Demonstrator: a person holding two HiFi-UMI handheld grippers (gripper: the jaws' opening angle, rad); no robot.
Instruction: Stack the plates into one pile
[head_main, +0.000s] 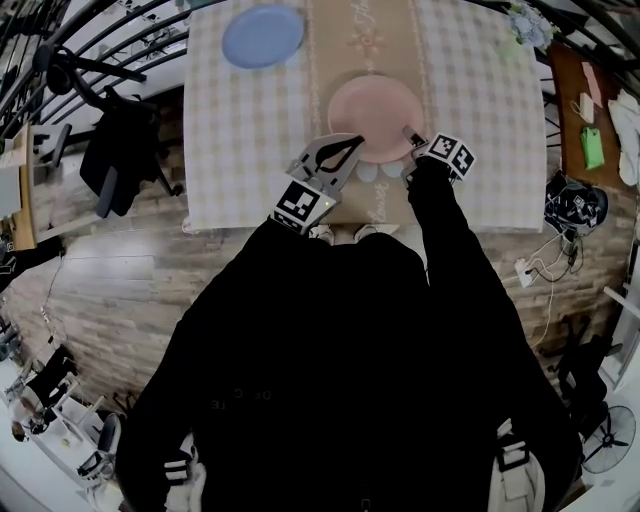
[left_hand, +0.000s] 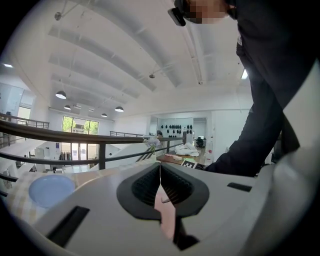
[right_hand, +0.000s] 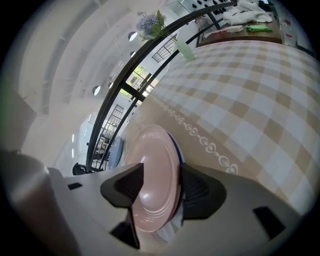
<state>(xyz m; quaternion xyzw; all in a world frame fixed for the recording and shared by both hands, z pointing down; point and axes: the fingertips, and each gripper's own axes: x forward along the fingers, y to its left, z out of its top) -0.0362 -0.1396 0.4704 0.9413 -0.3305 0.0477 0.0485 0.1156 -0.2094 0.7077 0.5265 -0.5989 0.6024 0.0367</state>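
Closest to my lens, the right gripper (right_hand: 162, 172) has its jaws spread wide, straddling the near rim of the pink plate (head_main: 375, 112) without pinching it. My left gripper (left_hand: 160, 175) is clamped on that same plate's rim. It lies on the checked table (head_main: 480, 110) with a pale plate (right_hand: 170, 227) just beneath it. The blue plate (head_main: 262, 36) sits well apart.

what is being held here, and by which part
The pink plate, by its near rim, pinched in the left gripper. The right gripper straddles that rim with jaws open, gripping nothing.
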